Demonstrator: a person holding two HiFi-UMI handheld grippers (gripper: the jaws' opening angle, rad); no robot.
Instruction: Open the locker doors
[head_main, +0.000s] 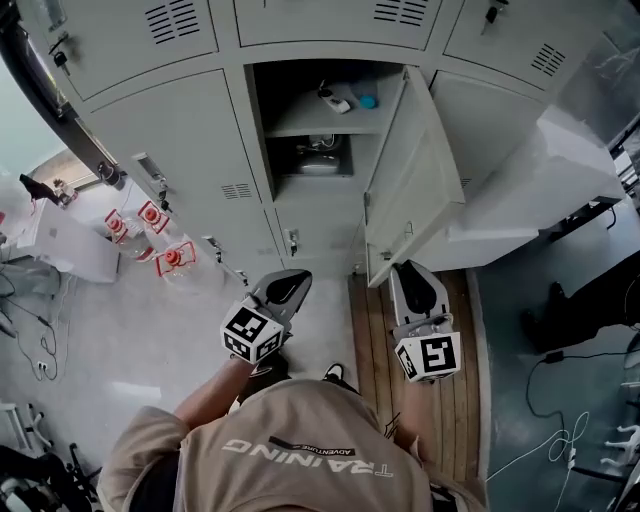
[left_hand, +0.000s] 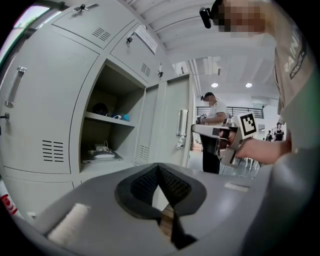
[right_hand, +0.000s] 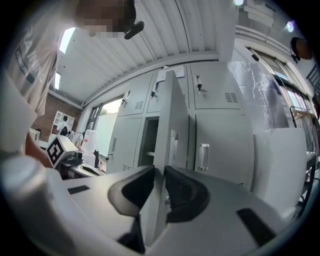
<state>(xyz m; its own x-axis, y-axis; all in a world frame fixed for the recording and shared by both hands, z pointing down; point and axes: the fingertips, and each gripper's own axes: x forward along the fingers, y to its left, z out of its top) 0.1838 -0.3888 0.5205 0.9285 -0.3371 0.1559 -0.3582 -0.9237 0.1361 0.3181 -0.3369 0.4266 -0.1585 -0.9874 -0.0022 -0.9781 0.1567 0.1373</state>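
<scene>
Nearest, the person's tan shirt (head_main: 290, 450) carries the pale print "TRAINING", with "ADVENTURE" on a small dark strip beside it, both upside down in the head view. Each claw bears a white cube of black square markers. The left claw (left_hand: 159, 169) holds nothing: its ribbed black pads meet at the tips, and it hangs over the wooden plank floor (head_main: 365, 330) in front of the lockers. The right claw (right_hand: 159, 175) is clamped on the free edge of the open door (head_main: 415, 170), a flat panel of pale grey painted metal with a bar handle on its outer face. The door swings out to the right of its compartment, towards the person. Behind it the open compartment (head_main: 262, 115) is split by one shelf (head_main: 300, 128). On the shelf lie a dark object, a white one and a small round blue thing (head_main: 368, 101). Below, a flat grey slab (left_hand: 95, 158) carries a white rounded item and a thin cable; what these are I cannot tell. The surrounding lockers (head_main: 170, 130) are the same smooth grey metal, shut, with louvred vent slots, upright bar handles and small locks, some with keys hanging. A paper label (left_hand: 146, 39) sits on an upper door, its print too small to read. On the pale floor to the left stand clear containers with red labels (head_main: 150, 235), unreadable. Farther off, in the left gripper view, another person (left_hand: 212, 130) stands in a bright hall.
</scene>
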